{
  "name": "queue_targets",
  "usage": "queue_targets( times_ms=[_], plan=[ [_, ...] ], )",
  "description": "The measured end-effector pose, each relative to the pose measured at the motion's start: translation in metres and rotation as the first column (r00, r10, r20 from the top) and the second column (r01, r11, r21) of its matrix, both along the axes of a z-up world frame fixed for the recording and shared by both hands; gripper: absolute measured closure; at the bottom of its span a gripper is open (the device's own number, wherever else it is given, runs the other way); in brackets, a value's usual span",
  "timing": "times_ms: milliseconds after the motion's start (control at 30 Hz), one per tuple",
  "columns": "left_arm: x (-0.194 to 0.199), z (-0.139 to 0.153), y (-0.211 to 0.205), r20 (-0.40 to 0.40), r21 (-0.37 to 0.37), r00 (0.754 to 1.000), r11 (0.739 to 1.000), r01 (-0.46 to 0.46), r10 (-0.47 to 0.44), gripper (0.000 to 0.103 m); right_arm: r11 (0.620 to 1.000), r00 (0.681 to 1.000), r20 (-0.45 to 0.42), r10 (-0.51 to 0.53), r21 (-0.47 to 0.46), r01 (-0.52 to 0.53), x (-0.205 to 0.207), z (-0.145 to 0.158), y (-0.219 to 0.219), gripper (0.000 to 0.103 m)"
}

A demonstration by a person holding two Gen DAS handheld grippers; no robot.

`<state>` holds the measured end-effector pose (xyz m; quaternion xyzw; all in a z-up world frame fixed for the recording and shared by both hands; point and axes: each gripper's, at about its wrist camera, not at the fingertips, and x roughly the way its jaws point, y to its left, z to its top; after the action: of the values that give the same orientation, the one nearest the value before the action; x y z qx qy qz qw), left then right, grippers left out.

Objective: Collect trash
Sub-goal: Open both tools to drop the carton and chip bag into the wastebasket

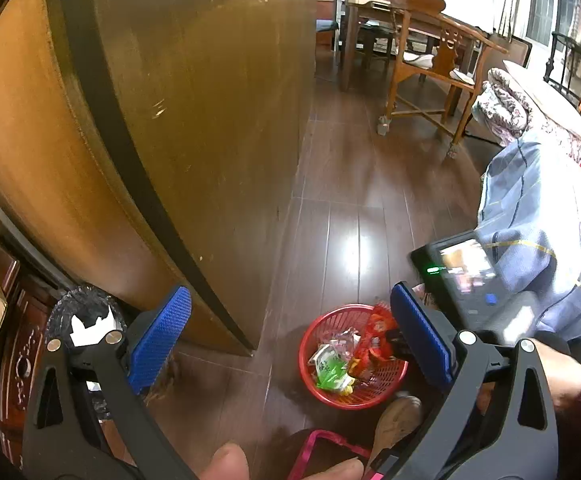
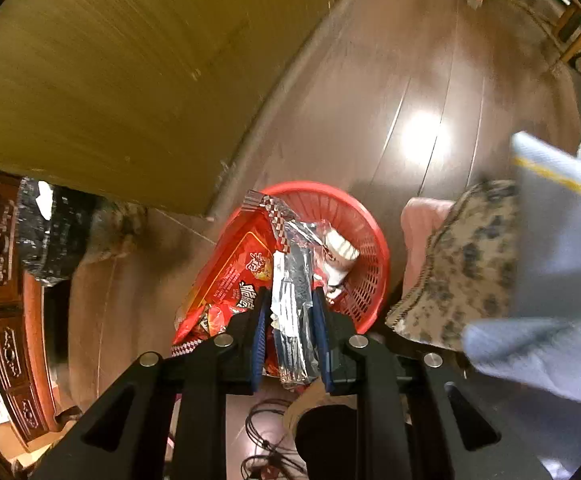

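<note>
- The right tool (image 2: pixel 289 320) is clamped on a red snack wrapper (image 2: pixel 234 268), silver lining showing between its blue pads, pointing steeply down
- That wrapper hangs just above the red mesh basket (image 2: pixel 364 236), which stands on the wooden floor (image 2: pixel 370 92) near a brown cabinet (image 2: pixel 122 60)
- The left tool (image 1: pixel 286 336) stands wide open and empty, off to the near left of the basket, where a green packet (image 1: pixel 330 370) and other wrappers lie
- Step in hand, as I judge it: dropping the wrapper in
- Next move calls for opening the pads right over the basket, so the light wrapper falls inside the rim
</note>
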<state>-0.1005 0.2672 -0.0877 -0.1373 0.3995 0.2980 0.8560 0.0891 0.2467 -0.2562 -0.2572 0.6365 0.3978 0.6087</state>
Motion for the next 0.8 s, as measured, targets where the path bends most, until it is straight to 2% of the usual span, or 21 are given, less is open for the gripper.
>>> queue_targets(
  times_ms=[300,333,367,433,633,800],
  plan=[
    [-0.002,-0.002,-0.001,-0.005,-0.011,1.0,1.0,0.006,-0.006,0.007,0.98,1.0,0.018,0.012,-0.198,-0.008,0.0,-0.06,0.024,0.079],
    [-0.001,-0.002,0.0,-0.008,-0.011,1.0,1.0,0.008,-0.008,0.007,0.977,1.0,0.01,0.013,-0.215,-0.011,-0.002,-0.066,0.026,0.076],
    [-0.001,-0.002,0.0,-0.01,-0.011,1.0,1.0,0.009,-0.009,0.007,0.975,1.0,0.005,0.011,-0.223,-0.01,-0.001,-0.069,0.027,0.067],
    [-0.001,-0.003,0.0,-0.012,-0.009,1.0,1.0,0.009,-0.01,0.007,0.976,1.0,0.025,-0.002,-0.218,0.008,0.0,-0.069,0.029,0.055],
    [-0.001,-0.002,0.0,-0.009,-0.015,1.0,1.0,0.013,-0.013,0.007,0.983,0.999,0.035,-0.028,-0.181,0.034,0.007,-0.063,0.024,0.055],
    [0.0,0.001,-0.006,-0.008,0.003,1.0,1.0,0.014,-0.014,0.007,0.996,0.995,0.093,-0.042,-0.075,0.049,0.006,-0.041,0.018,0.055]
  ],
)
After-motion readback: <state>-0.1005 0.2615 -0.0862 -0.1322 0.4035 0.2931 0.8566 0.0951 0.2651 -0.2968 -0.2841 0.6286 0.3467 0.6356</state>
